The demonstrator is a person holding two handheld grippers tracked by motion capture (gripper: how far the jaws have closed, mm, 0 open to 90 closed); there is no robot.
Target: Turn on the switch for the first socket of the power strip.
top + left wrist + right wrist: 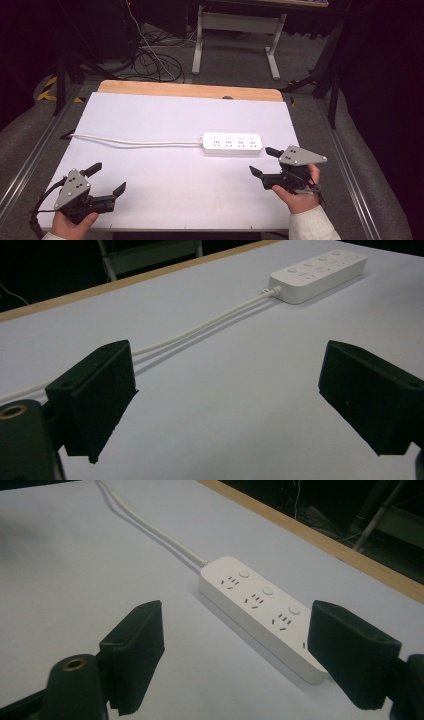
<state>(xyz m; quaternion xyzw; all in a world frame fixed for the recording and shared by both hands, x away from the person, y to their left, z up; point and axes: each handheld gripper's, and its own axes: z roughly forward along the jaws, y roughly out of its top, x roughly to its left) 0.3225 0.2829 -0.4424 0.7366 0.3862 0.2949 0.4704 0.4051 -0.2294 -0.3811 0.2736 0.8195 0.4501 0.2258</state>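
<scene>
A white power strip (232, 143) lies flat right of the table's middle, its sockets and buttons facing up. Its white cord (135, 141) runs left toward the table's edge. My right gripper (264, 161) is held in a hand just right of and nearer than the strip, jaws wide apart with nothing between them. In the right gripper view the strip (262, 610) sits just beyond the open jaws (235, 655). My left gripper (107, 178) rests at the near left corner, open and empty. The left gripper view has the strip (320, 272) far off and the cord (200, 330) crossing ahead.
The table's white sheet (165, 170) spreads between the two grippers. A wooden edge (190, 90) runs along the far side. Beyond it stand a white desk frame (235, 35) and floor cables (155, 60). Metal rails (25, 160) flank the table.
</scene>
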